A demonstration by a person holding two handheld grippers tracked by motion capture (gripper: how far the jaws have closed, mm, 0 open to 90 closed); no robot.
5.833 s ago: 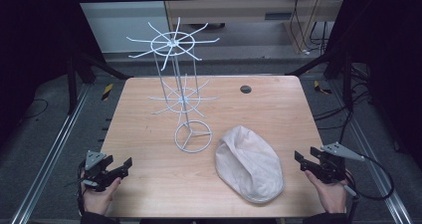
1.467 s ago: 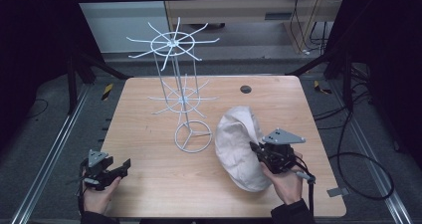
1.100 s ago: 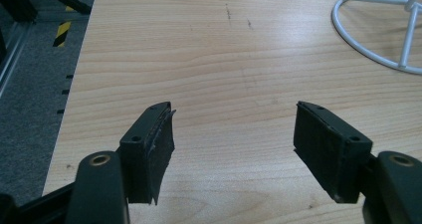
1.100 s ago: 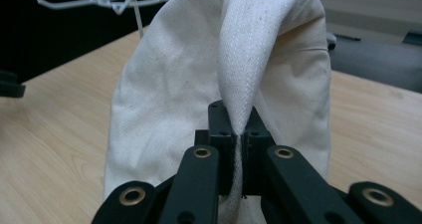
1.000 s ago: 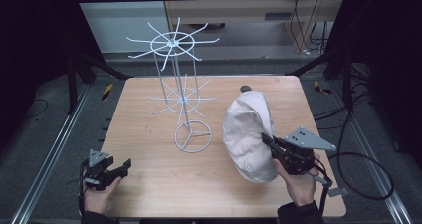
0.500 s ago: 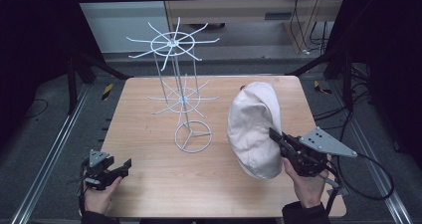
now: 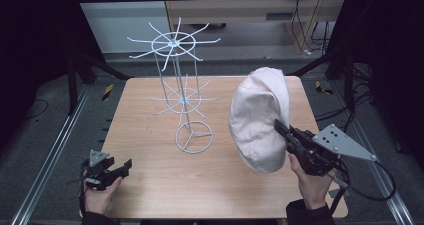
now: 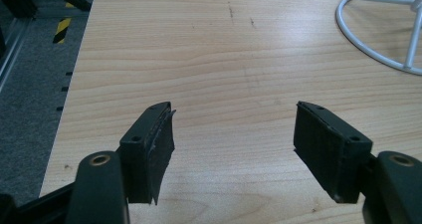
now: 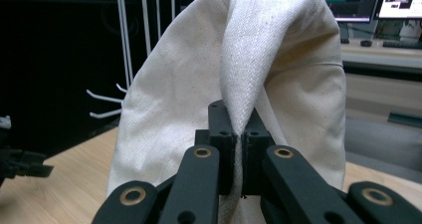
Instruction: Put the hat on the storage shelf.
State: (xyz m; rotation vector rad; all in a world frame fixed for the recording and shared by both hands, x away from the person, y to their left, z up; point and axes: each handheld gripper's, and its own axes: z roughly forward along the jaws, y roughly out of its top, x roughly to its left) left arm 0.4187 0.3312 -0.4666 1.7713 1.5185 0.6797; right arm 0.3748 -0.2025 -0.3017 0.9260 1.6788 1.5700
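Note:
A cream cloth hat (image 7: 260, 117) hangs in the air over the right half of the table, held upright by its edge. My right gripper (image 7: 283, 131) is shut on a fold of the hat (image 9: 239, 79), the fabric pinched between the two pads (image 9: 238, 134). A white wire display stand (image 7: 186, 105) with two tiers of spoke hooks rises at the table's middle, left of the hat. My left gripper (image 7: 122, 168) rests at the table's near left edge, open, with only bare wood between its fingers (image 8: 154, 144).
The wooden table (image 7: 150, 180) has bare room between the stand's ring base (image 8: 378, 35) and the front edge. Metal rails and dark floor flank both sides. A cable trails from the right gripper off the table's right edge.
The right gripper lifted the hat off the table, carrying it up and slightly right until it hangs upright. The left gripper stayed put.

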